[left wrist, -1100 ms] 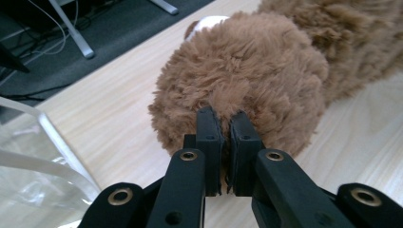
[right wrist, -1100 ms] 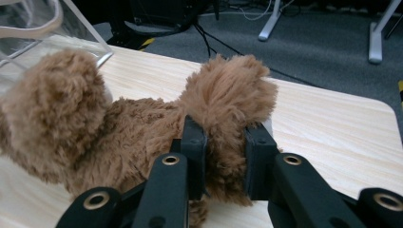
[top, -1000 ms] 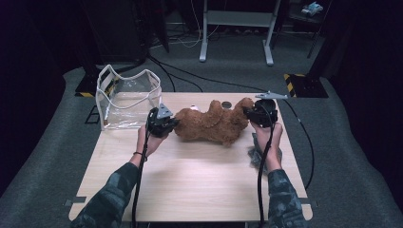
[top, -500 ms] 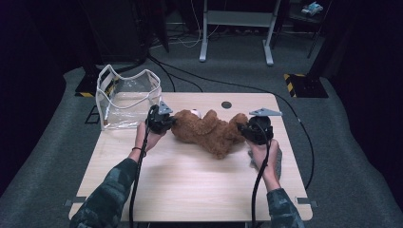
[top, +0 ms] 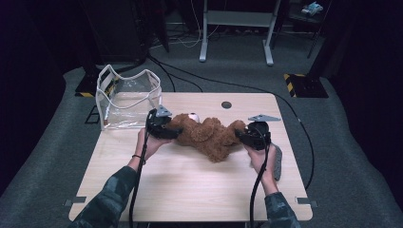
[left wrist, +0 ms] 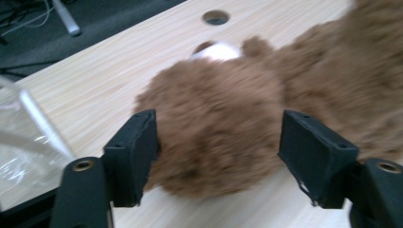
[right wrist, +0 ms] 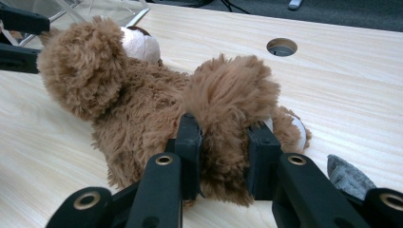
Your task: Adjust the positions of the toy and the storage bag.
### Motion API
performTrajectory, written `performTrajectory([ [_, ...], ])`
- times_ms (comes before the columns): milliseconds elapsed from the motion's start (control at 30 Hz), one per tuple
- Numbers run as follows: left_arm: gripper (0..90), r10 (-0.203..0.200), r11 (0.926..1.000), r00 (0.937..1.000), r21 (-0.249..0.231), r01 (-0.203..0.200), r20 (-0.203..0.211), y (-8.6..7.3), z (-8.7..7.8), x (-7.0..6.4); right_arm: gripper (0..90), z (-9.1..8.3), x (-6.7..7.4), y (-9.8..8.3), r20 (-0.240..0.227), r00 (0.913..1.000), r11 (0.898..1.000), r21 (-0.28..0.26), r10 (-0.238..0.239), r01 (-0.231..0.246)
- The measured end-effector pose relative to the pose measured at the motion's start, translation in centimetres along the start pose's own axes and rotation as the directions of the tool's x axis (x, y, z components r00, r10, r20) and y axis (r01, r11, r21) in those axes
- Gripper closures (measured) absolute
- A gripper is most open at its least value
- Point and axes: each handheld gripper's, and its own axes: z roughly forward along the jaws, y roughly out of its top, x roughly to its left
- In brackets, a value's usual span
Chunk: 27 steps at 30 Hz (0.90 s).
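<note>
A brown plush teddy bear [top: 209, 135] lies on its side in the middle of the wooden table [top: 190, 190]. My left gripper [top: 173, 130] is at its head. In the left gripper view the jaws have just been opening and stand wide, with the furry head [left wrist: 214, 142] between them and a gap at the right jaw. My right gripper [top: 240, 135] is at the bear's other end. In the right gripper view it [right wrist: 223, 128] is shut on a fluffy leg [right wrist: 233, 104], and the pads squeeze the fur.
A clear plastic bag [top: 128, 97] with white trim stands open at the table's back left, just behind the left gripper. A grey cloth item [top: 277, 161] lies by the right hand near the right edge. A round cable hole [top: 226, 104] sits at the back centre.
The left jaws have opened off the bear's head. The right gripper, with the leg in it, has come toward the near side and slightly left, which swung the bear's body forward.
</note>
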Motion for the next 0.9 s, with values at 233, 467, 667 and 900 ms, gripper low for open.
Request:
performTrajectory([
  [233, 25.1, 0.051, 0.9972, 0.9948, -0.058, -0.046, 0.088, 1.5, 0.0, -4.6, 70.9, 0.0, 0.1, -0.5, -0.003, 1.0, 1.0, 0.012, 0.001, -0.001],
  [467, 24.7, 0.092, 0.9928, 0.9913, -0.085, -0.085, 0.093, 2.8, 1.8, -8.2, 70.6, 0.0, 0.2, -1.0, -0.01, 0.9999, 1.0, 0.021, 0.005, -0.005],
  [667, 59.5, 0.091, 0.9915, 0.9873, -0.105, -0.077, 0.13, 2.1, 2.3, -8.3, 70.2, -0.1, 0.2, -1.9, -0.025, 0.9997, 0.999, 0.037, 0.004, -0.003],
  [900, 73.1, 0.111, 0.99, 0.98, -0.105, -0.094, 0.166, -0.2, 1.6, -7.5, 62.6, -0.3, 0.0, -2.9, -0.077, 0.9969, 0.999, 0.05, 0.018, -0.015],
])
